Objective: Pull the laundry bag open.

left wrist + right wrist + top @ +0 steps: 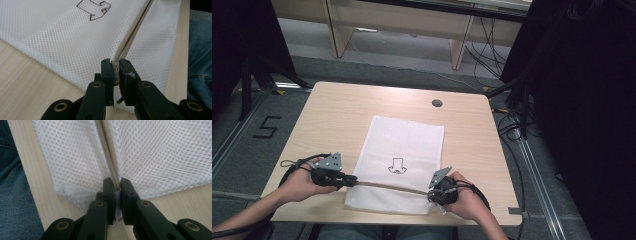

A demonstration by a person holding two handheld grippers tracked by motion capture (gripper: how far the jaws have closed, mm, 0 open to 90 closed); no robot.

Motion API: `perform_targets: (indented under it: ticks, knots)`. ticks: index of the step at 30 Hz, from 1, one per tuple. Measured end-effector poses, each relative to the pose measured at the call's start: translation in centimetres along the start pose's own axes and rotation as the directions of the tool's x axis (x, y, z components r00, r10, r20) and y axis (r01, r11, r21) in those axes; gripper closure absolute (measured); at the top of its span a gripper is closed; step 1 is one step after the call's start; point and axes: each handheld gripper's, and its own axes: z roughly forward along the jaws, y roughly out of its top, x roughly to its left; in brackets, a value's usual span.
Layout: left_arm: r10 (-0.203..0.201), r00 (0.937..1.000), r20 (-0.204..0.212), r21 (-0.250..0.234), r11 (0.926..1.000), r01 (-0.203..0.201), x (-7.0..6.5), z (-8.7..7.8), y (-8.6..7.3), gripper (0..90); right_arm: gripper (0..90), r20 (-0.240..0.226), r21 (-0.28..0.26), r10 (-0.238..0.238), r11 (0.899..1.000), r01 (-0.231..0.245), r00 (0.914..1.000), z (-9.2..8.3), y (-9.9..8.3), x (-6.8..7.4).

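Tension on the thin beige drawstring cord (387, 185) is the step in hand, I judge: my left tool (352, 179) has its jaws closed on one end and my right tool (435, 196) has its jaws closed on the other, so the cord runs taut between them from nine o'clock to three o'clock. It crosses the near part of the white mesh cloth bag (404, 145), which lies flat mid-bench on the pale wooden bench (337, 115) with a drawn arrow (397, 166) at twelve o'clock from the cord. Next I would need an even, level move of both tools, keeping the cord tight.
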Motion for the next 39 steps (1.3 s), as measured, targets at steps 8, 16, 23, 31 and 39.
perform_targets:
  ticks: [8,16,23,31,39]
  knots:
    - [-0.009,0.9997,-0.021,-0.006,0.9999,0.009,0.4,-0.6,-0.6,82.2,84.8,-0.001,-0.005,-0.023,1.000,0.023,0.9997,0.0,0.1,-0.2]
    - [-0.009,0.9999,-0.014,-0.007,0.9999,0.009,0.4,-0.7,-0.6,82.2,84.9,-0.002,-0.005,-0.025,1.000,0.025,0.9997,0.1,0.1,-0.2]
    - [-0.019,0.9996,-0.022,0.003,0.9998,0.019,0.5,-0.8,-0.7,82.2,84.8,0.000,0.002,-0.002,1.000,0.002,1.0000,0.0,0.1,0.0]
    - [-0.009,0.9996,-0.028,0.016,0.9998,0.010,0.7,-0.9,-0.9,82.2,84.8,0.002,0.002,-0.002,1.000,0.002,1.0000,0.0,0.1,0.0]
    - [-0.014,0.9998,-0.014,0.021,0.9997,0.014,1.0,-0.5,-1.2,82.2,84.8,0.001,0.002,-0.004,1.000,0.004,1.0000,0.0,0.1,0.0]
